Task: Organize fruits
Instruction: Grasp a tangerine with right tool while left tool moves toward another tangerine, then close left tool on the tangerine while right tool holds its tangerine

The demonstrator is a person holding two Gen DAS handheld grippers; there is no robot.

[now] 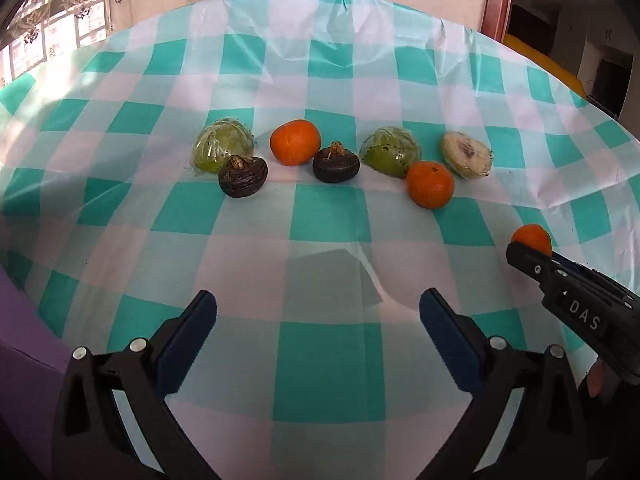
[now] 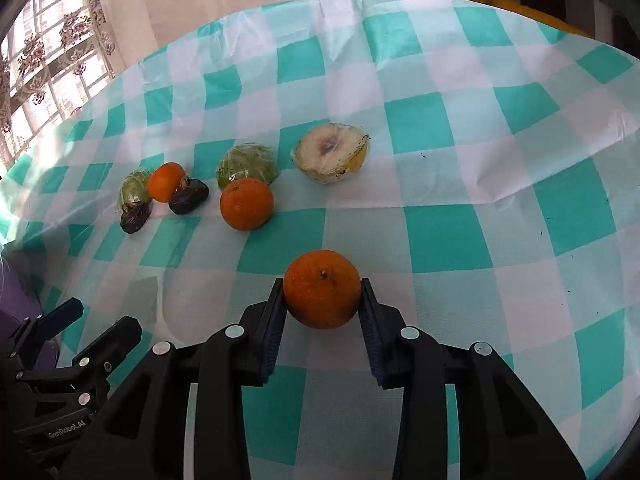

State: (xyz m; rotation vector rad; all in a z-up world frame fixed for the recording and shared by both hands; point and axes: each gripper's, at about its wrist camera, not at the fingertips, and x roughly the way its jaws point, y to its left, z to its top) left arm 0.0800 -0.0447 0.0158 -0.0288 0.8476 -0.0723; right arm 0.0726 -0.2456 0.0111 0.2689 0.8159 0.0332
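Observation:
My right gripper [image 2: 322,294] is shut on an orange [image 2: 322,294] just above the checked cloth; the same orange shows in the left wrist view [image 1: 532,239] at the right. My left gripper [image 1: 318,312] is open and empty, near the table's front. Farther back lies a row of fruit: a wrapped green half [image 1: 223,149], a dark water chestnut [image 1: 243,176], an orange [image 1: 295,142], a second chestnut [image 1: 336,163], another wrapped green half [image 1: 390,151], an orange [image 1: 430,184], and a wrapped cut half with pale flesh [image 1: 467,155].
A teal and white checked cloth [image 1: 320,368] covers the round table. A purple box edge [image 1: 24,340] is at the left. A curtained window [image 1: 52,12] and a pink wall are behind the table. A dark doorway is at the far right.

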